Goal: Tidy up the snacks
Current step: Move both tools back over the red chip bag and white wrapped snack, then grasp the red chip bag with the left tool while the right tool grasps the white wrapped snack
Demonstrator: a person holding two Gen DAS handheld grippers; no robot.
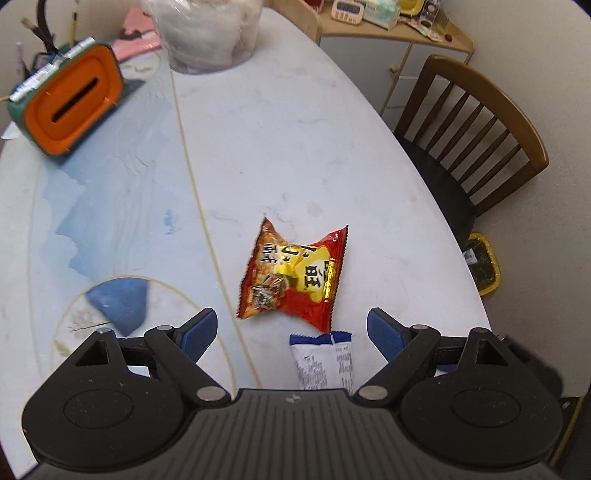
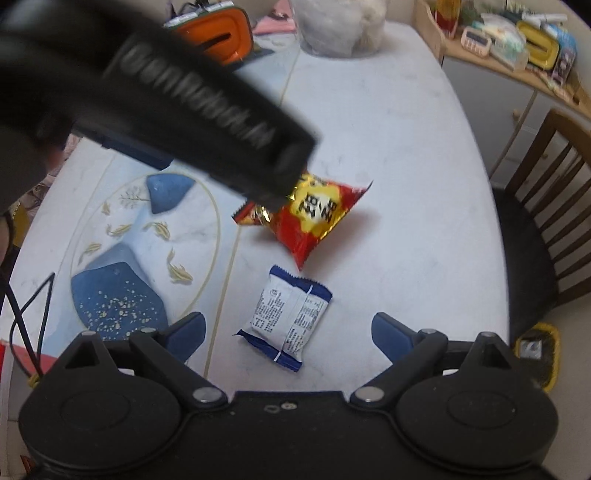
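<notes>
On the white marble-patterned table (image 1: 295, 147), left wrist view: one red and yellow crinkled foil snack bag (image 1: 293, 275), lying flat just ahead of the left hand-held gripper (image 1: 291, 330), whose blue-padded fingers (image 1: 201, 332) stand wide apart with nothing between them but table. One white plastic snack packet with blue ends (image 1: 323, 360), just behind the red bag's near corner and partly hidden under the gripper body. Far left corner: one orange and green box with a dark slot (image 1: 70, 107). Far centre: one clear plastic bag of pale contents (image 1: 210, 33). Off the right edge: one brown wooden slat-back chair with a dark seat (image 1: 476, 133); on the floor beside it, a yellow-rimmed tray of dark contents (image 1: 482, 262).

Right wrist view: the right hand-held gripper (image 2: 288, 334) hovers over the table (image 2: 406, 147), jaws spread, empty. The white packet (image 2: 286, 317) lies flat between and just ahead of its blue fingers (image 2: 188, 332), touching neither. Beyond it, the red bag (image 2: 317, 218), its near corner close to the packet; whether they touch cannot be told. The blurred black body of the left hand-held gripper (image 2: 291, 177) crosses from upper left, its tip over the red bag's far end; contact cannot be told. A blue and gold fish pattern (image 2: 147, 236) decorates the table at left.
</notes>
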